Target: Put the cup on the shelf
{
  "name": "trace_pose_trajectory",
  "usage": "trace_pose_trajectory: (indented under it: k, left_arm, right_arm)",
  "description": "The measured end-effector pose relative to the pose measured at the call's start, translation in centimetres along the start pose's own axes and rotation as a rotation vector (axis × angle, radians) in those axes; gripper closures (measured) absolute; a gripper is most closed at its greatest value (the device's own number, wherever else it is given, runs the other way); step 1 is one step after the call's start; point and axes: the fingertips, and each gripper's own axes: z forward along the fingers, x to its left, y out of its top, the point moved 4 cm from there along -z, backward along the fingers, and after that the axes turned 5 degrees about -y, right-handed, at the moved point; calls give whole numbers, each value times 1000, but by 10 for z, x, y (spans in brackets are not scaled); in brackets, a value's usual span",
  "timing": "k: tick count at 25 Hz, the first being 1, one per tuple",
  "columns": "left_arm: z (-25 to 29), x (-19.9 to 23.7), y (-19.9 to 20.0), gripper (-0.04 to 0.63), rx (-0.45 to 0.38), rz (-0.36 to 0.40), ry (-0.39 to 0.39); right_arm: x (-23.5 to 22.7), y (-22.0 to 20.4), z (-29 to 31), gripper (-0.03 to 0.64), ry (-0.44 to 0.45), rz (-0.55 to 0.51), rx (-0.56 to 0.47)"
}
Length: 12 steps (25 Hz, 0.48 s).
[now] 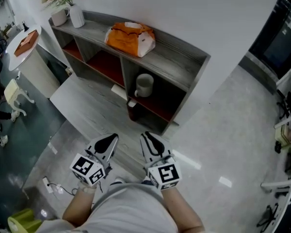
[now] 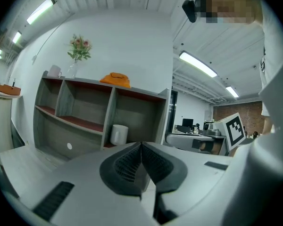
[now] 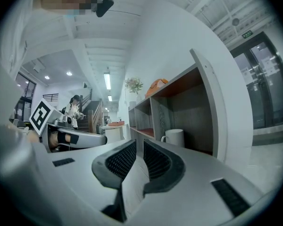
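- Two grippers hang low, close to our body. The left gripper (image 1: 111, 139) has its jaws pressed together on nothing, and the right gripper (image 1: 146, 137) is closed to a thin slit, likewise empty.
- The cup (image 1: 144, 85) stands upright ahead of both grippers and well apart from them, in the lower right compartment of the shelf (image 1: 177, 57). We judge the placing done and the grippers simply at rest.
- On the shelf top above the cup lies an orange bag (image 1: 131, 38). Farther toward the left gripper's side stand a vase of flowers (image 1: 76, 14) and a white mug (image 1: 59, 17).
- Only floor (image 1: 87, 101) lies between the grippers and the cup, so nothing blocks the way.
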Motion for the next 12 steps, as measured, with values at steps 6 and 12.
trace_pose_trajectory:
  k: [6, 12]
  left_arm:
    - [7, 0, 1, 578, 0, 2, -22]
    - [7, -1, 0, 578, 12, 9, -31]
  right_arm:
    - [2, 2, 1, 561, -7, 1, -14]
    - [6, 2, 5, 561, 1, -4, -7]
